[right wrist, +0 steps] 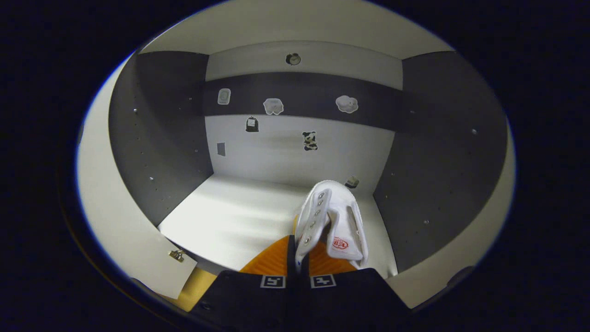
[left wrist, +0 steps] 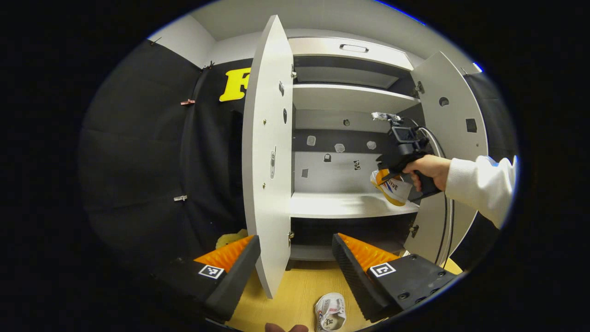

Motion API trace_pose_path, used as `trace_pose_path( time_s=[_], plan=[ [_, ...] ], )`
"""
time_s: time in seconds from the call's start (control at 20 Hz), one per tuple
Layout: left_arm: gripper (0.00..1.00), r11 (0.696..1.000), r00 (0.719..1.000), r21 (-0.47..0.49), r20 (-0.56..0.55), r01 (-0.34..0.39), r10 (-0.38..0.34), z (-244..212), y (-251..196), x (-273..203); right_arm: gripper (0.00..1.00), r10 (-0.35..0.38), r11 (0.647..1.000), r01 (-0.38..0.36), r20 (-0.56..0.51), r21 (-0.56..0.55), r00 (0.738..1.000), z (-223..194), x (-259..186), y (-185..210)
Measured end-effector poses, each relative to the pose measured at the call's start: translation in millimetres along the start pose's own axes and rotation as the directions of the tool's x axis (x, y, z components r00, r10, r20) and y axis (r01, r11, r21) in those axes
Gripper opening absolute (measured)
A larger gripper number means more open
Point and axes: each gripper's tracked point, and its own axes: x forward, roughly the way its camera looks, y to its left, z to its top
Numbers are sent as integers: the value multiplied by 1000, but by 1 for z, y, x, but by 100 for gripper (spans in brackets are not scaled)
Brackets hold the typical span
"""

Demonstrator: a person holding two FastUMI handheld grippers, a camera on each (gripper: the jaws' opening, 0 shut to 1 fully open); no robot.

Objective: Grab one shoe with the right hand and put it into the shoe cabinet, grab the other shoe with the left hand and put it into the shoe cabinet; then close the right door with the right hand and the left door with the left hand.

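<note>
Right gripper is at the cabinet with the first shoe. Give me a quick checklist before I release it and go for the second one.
1. Right gripper clamped on the white lace-up shoe: ok.
2. Shoe past the front edge of the white cabinet shelf: ok in the right gripper view.
3. Shoe resting on the shelf: cannot tell.
4. Shelf space free beside the shoe: ok.
5. White left door and white right door open: ok.
6. Left gripper open, second white shoe on the wooden floor below it: ok.
</note>
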Motion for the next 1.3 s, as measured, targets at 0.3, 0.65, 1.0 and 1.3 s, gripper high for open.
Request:
trace_pose_path(
  time_s=[0.3, 0.65, 1.0, 1.3],
  plan=[
    [99, 997, 997, -13, -28, -71, 70, -7, 10, 6, 5, -35, 996, 25, -117, -83, 993, -9, 82, 0],
    [98, 993, 993, -20, -41, -115, 114, -11, 19, 7, 5, -91, 985, 64, -170, -160, 981, -28, 110, 10],
    [99, 995, 995, -21, -32, -95, 94, -10, 17, 3, 37, -60, 997, 54, -155, -46, 986, -28, 88, 16],
    [98, 997, 997, -29, -30, -76, 75, -12, 16, -1, 93, -26, 1000, 26, 8, 18, 1000, -7, 30, 25]
  ],
)
